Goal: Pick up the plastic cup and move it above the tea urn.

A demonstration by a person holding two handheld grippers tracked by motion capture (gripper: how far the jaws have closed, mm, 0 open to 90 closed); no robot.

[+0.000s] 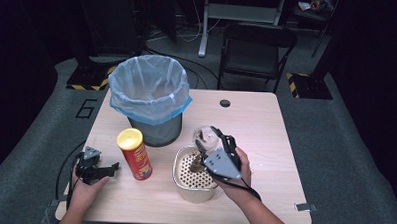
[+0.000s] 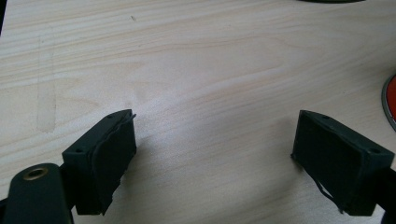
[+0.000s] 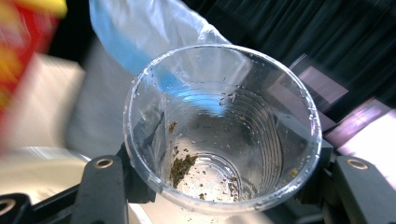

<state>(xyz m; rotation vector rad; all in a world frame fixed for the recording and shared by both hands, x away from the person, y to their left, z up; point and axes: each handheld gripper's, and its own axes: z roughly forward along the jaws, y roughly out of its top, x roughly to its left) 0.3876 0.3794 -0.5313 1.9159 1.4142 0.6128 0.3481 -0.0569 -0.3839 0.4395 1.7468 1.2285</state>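
Pale wood table (image 1: 266,129), grey carpet (image 1: 335,147), dark room, folding chair (image 1: 256,49)

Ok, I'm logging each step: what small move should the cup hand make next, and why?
Probably carry the clear cup, shut in the right hand-held gripper above the strainer, toward the lined bin; only a few dregs cling inside.

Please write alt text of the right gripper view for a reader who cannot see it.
The right gripper holds a clear plastic cup, seen from its open mouth, with wet greenish-brown bits stuck inside. Behind it are a blue-lined bin and a blurred red can.
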